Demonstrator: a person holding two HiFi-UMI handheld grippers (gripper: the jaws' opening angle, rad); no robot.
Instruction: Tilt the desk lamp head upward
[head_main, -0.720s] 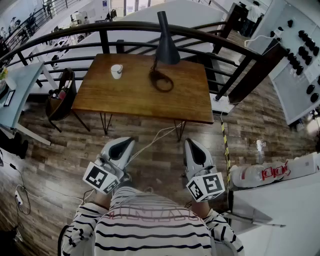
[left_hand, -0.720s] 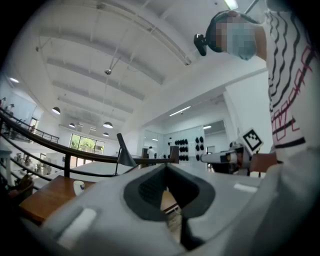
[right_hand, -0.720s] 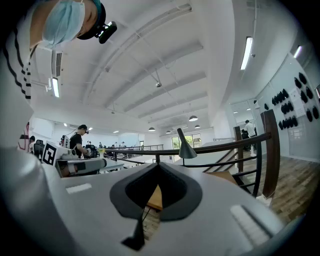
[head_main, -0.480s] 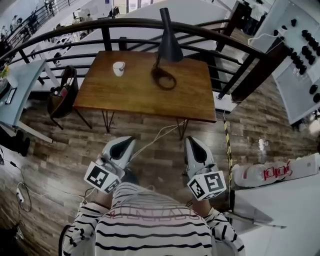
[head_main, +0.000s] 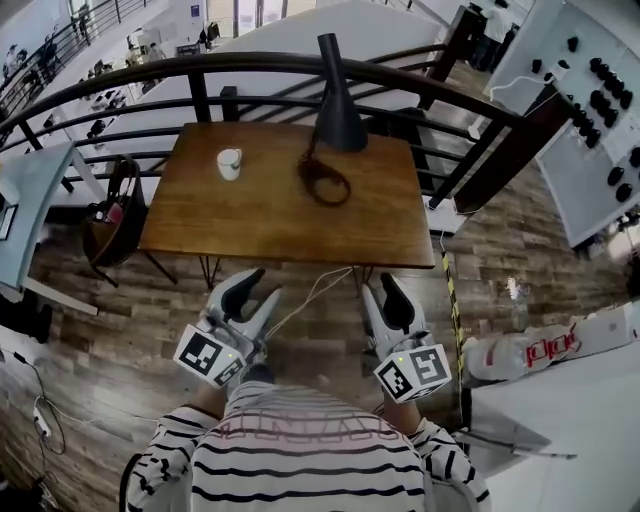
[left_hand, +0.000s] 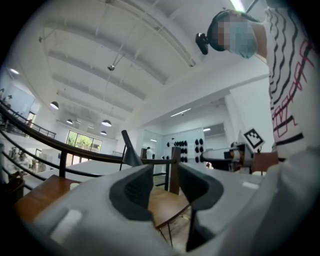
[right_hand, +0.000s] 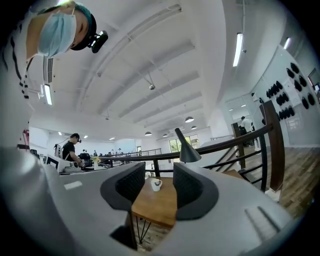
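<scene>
Both of mine idle, nothing between the fingers. My left gripper (head_main: 258, 288) has its jaws spread apart and empty; my right gripper (head_main: 385, 290) is the same, released, only air in the gap. Both hang over the brown plank floor (head_main: 520, 250), short of the near edge of the brown rectangular wooden table (head_main: 270, 215), not touching it.

The black cone-shaded desk lamp (head_main: 338, 110) stands at the table's far edge, right of centre. Its ring base (head_main: 325, 180) sits flat on the top, and the head's wide mouth faces down. Nobody is touching it.

A small white cup (head_main: 230, 163) sits on the far-left part of the table, well apart from the lamp. The near half of the top is bare wood, so there is free room from the near edge inward.

A dark curved railing (head_main: 130, 85) runs close behind the table's far edge. A dark chair (head_main: 110, 215) is just beside the table's left edge. A white cable (head_main: 305, 295) trails from under the near edge, across the floor between my two grippers.
</scene>
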